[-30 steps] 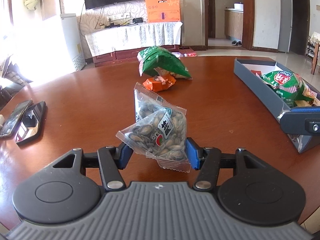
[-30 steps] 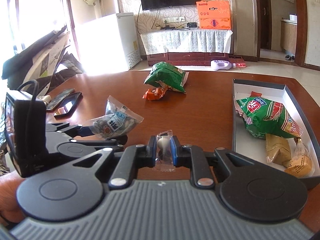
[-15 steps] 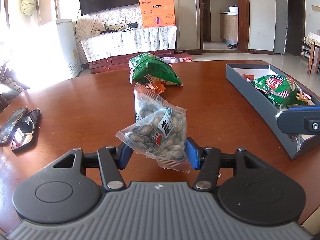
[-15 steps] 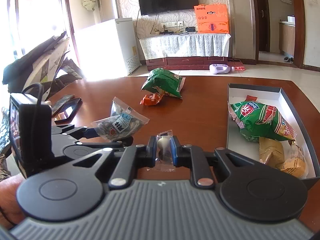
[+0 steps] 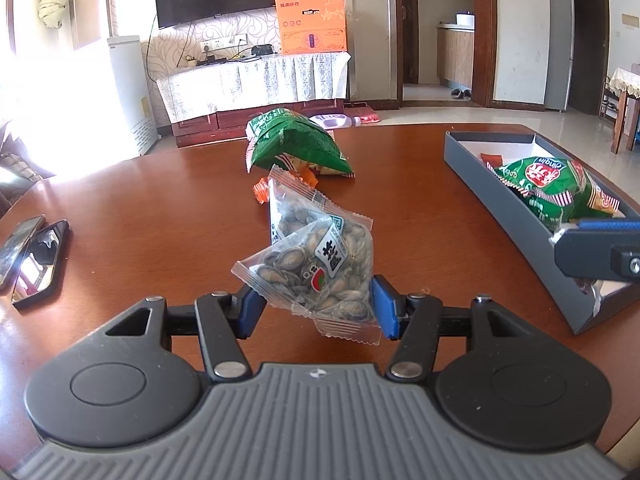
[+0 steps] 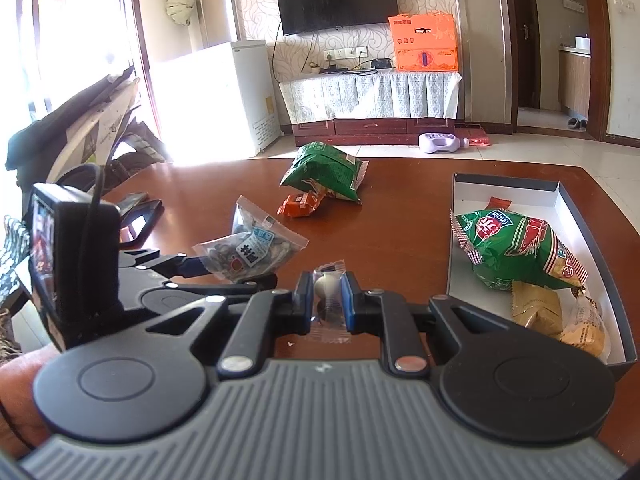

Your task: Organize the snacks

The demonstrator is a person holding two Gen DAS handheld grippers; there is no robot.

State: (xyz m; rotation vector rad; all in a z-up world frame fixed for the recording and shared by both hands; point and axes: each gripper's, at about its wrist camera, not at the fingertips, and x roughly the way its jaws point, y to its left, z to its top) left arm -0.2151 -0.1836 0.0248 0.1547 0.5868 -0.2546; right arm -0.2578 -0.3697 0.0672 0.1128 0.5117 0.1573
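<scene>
Jaws of the left gripper (image 5: 316, 308) clamp a seed packet (image 5: 316, 264) above the worktop's (image 5: 160, 200) near edge; the right gripper's (image 6: 327, 304) pinch a small wrapped sweet (image 6: 328, 300). Both wrappers look light, crinkly and slippery, best held across the filled middle. The box (image 6: 576, 216) near the right edge hides its far contents.

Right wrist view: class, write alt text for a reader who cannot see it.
The right tool pinches a small clear-wrapped candy above a brown table. To its right, a grey box holds a green snack bag; to its left, the left tool grips a seed packet.
</scene>
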